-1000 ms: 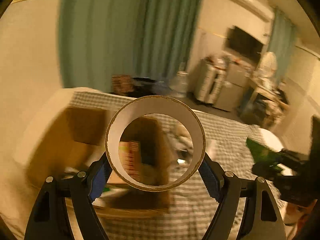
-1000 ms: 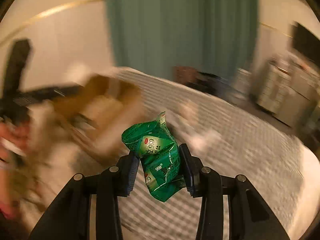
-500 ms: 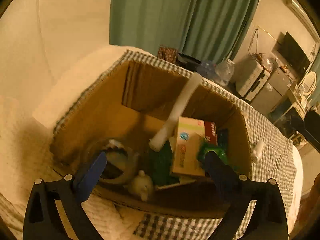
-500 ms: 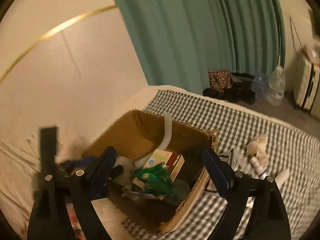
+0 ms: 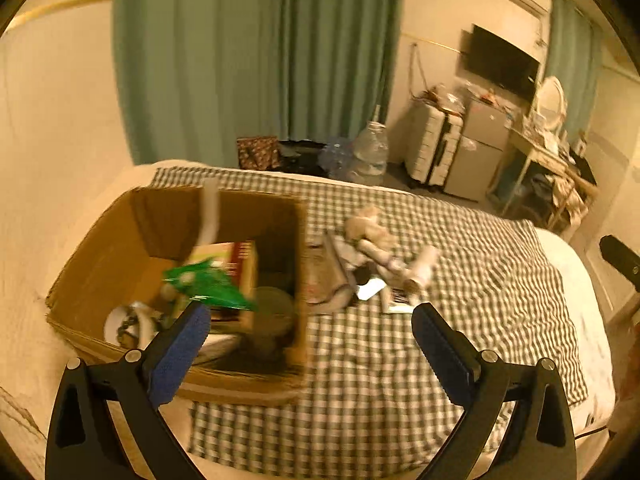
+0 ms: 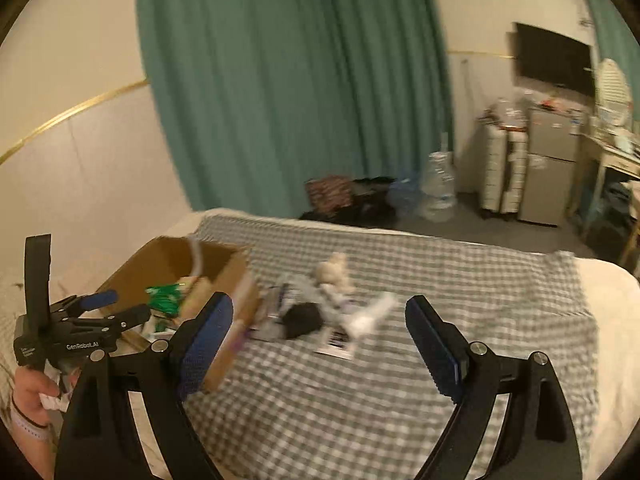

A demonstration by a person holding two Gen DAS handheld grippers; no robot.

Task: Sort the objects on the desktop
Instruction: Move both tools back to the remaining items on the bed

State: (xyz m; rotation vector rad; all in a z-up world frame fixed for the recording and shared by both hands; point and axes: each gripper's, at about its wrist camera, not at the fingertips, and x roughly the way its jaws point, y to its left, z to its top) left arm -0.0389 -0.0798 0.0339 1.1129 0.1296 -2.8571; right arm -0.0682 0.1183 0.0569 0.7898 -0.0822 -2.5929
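Spreading wide in the left wrist view, the left gripper [image 5: 310, 326] holds nothing, its blue ribbed pads [image 5: 180, 350] far apart on black angular arms.
- Cardboard box [image 5: 120, 232]: brown corrugated, open-topped, at 9 o'clock of frame centre, standing on the checked cloth [image 5: 460, 360].
- Box contents: green crinkled foil packet [image 5: 208, 284] lying on top; rectangular carton [image 5: 236, 258] with a red end beneath it; white flexible tube [image 5: 210, 216] leaning up past the far wall; white ring-shaped item [image 5: 128, 322] at the near left corner, blurred.
- Loose pile [image 5: 372, 264] on the cloth just beside the box at 3 o'clock of it: beige plush toy [image 5: 366, 226], white cylinders, flat printed cards; details blurred.
- Cloth: grey-and-white gingham weave over a pale mattress.
- Background, 12 o'clock: green pleated curtain [image 5: 256, 60].

Right wrist view.
- Right gripper [image 6: 318, 346]: jaws fully apart, empty, same blue textured pads [image 6: 434, 350].
- Left gripper [image 6: 116, 306]: at 9 o'clock, black body, held over the box's near rim, fingers parted, gripped by a hand [image 6: 32, 394].
- Box [image 6: 224, 266] at 9 o'clock, green packet [image 6: 164, 296] inside.
- Pile [image 6: 320, 308] dead centre between the pads: plush toy [image 6: 334, 272], black rounded item [image 6: 302, 318], white cylinder [image 6: 372, 314], barcode card [image 6: 336, 344].
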